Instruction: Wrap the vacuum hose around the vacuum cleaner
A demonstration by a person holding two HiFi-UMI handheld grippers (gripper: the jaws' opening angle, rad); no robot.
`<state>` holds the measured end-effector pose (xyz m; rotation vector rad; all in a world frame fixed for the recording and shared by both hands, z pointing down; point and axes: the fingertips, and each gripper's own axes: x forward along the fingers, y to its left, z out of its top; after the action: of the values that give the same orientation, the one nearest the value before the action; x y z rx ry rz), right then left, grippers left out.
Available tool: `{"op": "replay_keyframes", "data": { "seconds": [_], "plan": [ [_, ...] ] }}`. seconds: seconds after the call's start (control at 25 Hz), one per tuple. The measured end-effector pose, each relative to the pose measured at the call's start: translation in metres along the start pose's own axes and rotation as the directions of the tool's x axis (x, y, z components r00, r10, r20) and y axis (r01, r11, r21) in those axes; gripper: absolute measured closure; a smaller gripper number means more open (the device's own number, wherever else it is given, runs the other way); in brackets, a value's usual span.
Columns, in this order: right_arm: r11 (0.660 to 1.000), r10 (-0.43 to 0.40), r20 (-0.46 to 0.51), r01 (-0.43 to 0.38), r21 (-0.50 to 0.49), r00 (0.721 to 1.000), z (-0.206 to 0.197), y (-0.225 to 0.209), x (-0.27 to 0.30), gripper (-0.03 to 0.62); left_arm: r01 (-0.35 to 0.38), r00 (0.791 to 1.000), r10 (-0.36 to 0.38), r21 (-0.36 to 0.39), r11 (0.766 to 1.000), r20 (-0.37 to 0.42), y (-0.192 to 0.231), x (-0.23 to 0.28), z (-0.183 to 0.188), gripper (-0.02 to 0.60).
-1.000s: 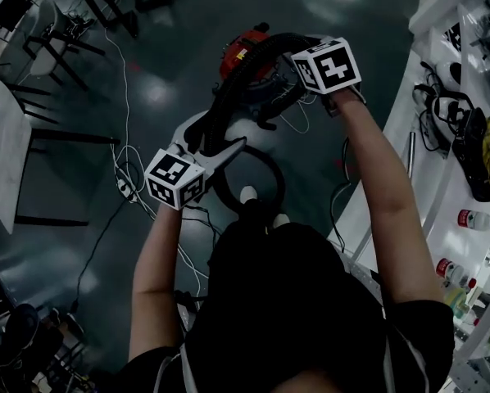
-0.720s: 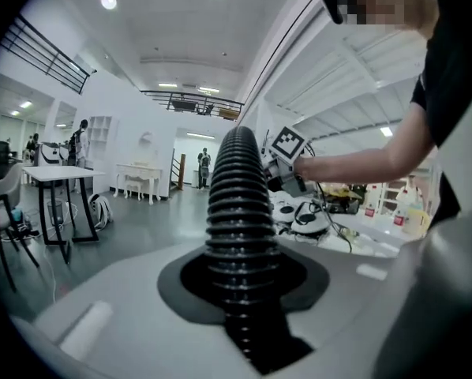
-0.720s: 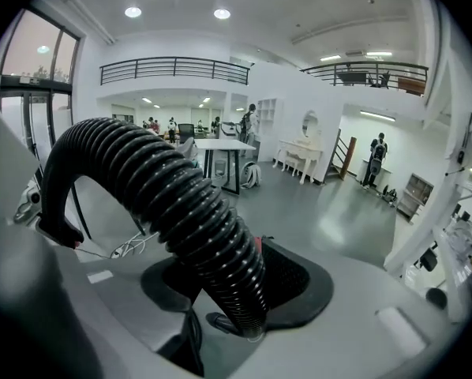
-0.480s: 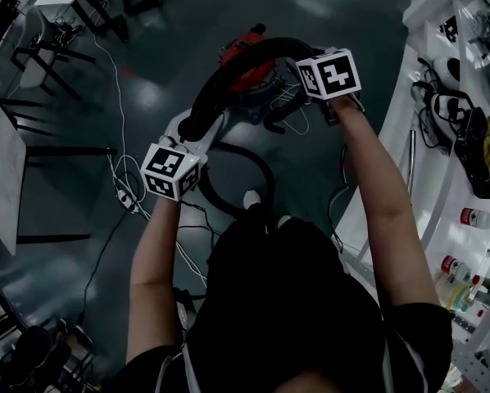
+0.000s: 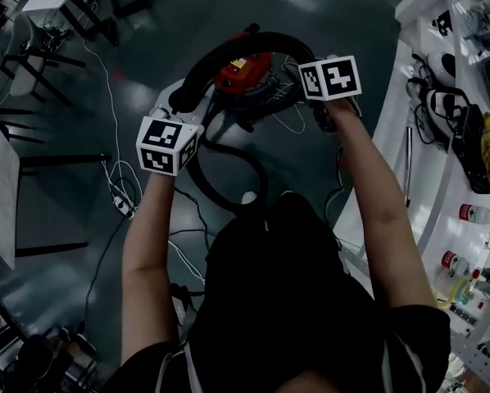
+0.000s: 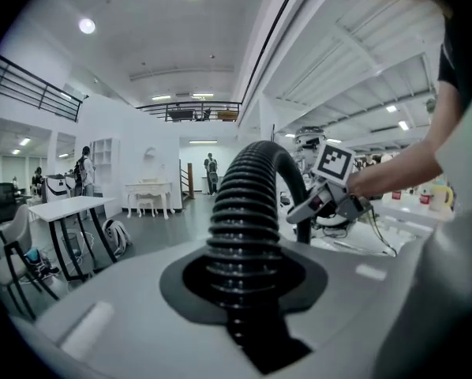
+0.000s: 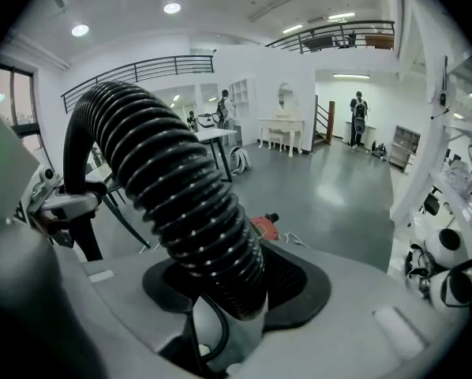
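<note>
The red vacuum cleaner (image 5: 238, 70) stands on the dark floor ahead of me. Its black ribbed hose (image 5: 229, 46) arches over it from one gripper to the other. My left gripper (image 5: 178, 109) is at the arch's left end; its jaws have just been closing, and the hose (image 6: 244, 235) now sits pinched between them. My right gripper (image 5: 313, 88) holds the right end, pointing downward, shut on the hose (image 7: 196, 212). A further loop of hose (image 5: 241, 166) lies on the floor near my feet. The vacuum (image 7: 261, 227) shows small past the right jaws.
A white bench (image 5: 442, 211) with bottles, cables and gear runs along the right. Loose cables and a power strip (image 5: 124, 206) lie on the floor at the left. Tables and chairs (image 5: 40, 47) stand at the far left.
My left gripper has slid leftward along the hose and taken hold of it. The hose arch over the vacuum has widened. The right gripper has dropped a little with its end.
</note>
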<state>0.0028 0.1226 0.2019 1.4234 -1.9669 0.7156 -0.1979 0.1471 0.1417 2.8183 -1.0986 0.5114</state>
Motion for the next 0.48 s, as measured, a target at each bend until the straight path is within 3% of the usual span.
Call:
{"op": "replay_keyframes", "data": {
  "seconds": [0.48],
  "plan": [
    [0.988,0.147,-0.106,-0.140,0.068,0.984,-0.019,0.007,0.035,0.425,-0.084,0.994,0.092,0.116,0.990,-0.059,0.043,0.046,0.036,0.472]
  ]
}}
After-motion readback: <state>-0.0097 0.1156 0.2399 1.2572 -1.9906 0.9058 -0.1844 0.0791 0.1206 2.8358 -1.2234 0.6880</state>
